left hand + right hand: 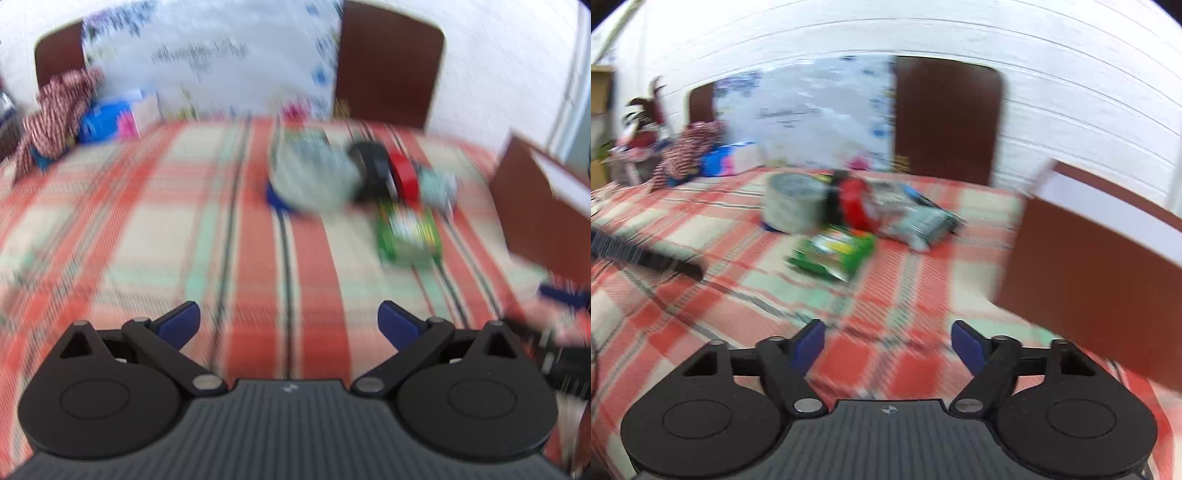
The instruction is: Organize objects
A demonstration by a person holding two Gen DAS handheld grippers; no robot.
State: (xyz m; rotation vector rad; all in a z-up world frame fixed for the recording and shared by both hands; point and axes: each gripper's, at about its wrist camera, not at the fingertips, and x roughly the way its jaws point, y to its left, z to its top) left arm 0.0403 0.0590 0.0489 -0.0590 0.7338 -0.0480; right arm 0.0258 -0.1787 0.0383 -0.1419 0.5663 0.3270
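Both views are motion-blurred. A cluster lies on the plaid cloth: a big grey tape roll [314, 173] [794, 203], a black roll [369, 170], a red roll [404, 177] [854, 205], a silvery packet [437, 188] [919, 218] and a green packet [408, 232] [833, 253]. My left gripper [289, 325] is open and empty, well short of the cluster. My right gripper [888, 345] is open and empty, near the front of the table. The left gripper's dark body [646, 254] shows at the left of the right wrist view.
A brown open box [546, 210] [1100, 280] stands at the right. Two brown chair backs [388, 62] [945, 114] and a white printed sheet [210, 55] stand behind. Striped cloth [55, 110] and a blue-and-pink pack [118, 114] lie far left.
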